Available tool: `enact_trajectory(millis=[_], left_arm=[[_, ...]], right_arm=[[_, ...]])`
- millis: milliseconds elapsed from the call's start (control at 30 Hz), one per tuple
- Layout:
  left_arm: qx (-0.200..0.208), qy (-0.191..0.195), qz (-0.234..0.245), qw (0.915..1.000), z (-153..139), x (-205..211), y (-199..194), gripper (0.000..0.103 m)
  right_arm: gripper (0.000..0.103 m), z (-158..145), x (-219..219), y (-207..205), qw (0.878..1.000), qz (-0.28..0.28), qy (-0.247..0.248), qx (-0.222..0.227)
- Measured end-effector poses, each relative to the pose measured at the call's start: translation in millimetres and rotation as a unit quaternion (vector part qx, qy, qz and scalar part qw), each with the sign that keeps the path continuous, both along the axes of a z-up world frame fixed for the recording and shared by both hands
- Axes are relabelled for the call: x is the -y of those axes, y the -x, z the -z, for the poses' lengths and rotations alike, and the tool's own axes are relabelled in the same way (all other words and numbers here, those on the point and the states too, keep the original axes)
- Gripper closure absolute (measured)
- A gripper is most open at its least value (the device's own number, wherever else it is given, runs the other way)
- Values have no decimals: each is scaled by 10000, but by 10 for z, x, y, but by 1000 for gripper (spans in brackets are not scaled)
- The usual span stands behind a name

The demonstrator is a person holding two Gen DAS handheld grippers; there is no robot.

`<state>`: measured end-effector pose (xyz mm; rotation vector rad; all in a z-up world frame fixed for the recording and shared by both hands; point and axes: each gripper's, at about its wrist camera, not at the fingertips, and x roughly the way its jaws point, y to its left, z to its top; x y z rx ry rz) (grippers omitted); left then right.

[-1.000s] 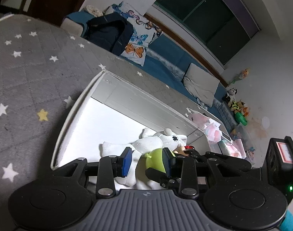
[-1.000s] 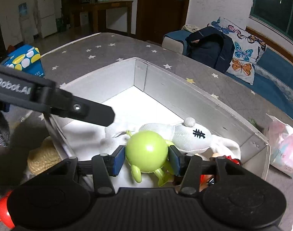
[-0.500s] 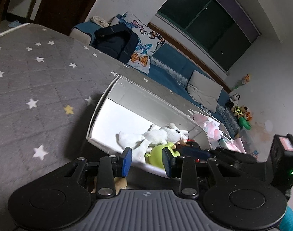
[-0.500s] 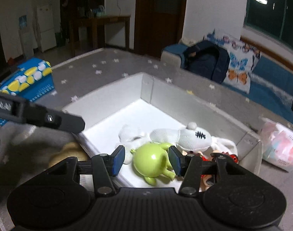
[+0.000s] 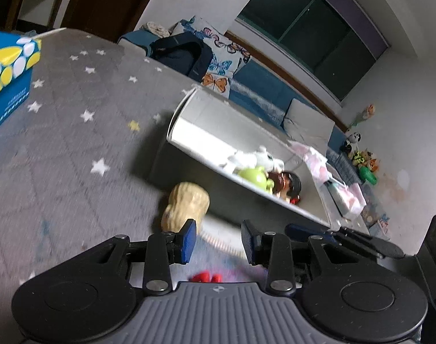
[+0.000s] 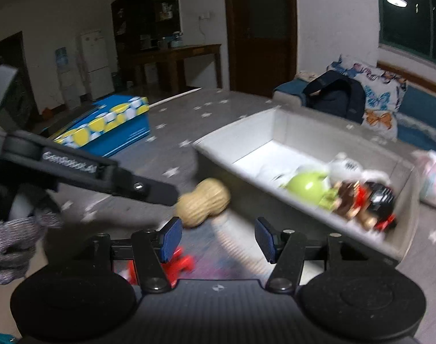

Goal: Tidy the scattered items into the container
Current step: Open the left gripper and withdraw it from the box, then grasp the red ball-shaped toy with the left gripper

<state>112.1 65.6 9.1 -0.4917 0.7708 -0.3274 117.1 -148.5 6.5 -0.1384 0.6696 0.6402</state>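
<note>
Both grippers, left and right, gape empty, right's jaws just widened; straddle the peanut mid-frame squarely before closing.

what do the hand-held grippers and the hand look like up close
Both the left hand-held gripper and right hand-held gripper are black, with blue pads, silver rivets and ribbed grey bodies. One arm bears white "GenRobot.AI" lettering. The hand wears a grey knitted glove.

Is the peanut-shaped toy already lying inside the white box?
No, the peanut-shaped toy lies on the grey star mat, outside the near wall of the white box.
</note>
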Motion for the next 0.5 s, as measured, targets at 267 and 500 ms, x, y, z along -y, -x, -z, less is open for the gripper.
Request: enact_trajectory(millis=[267,500], left_arm=[[-246,119,50,9996,140,-28,161,66],[-385,190,127,9990,223,-6,212,66]], right_arm=[[41,202,-41,295,9992,-36,-254,-293],[41,294,-123,369,9992,-94,-197,-348]])
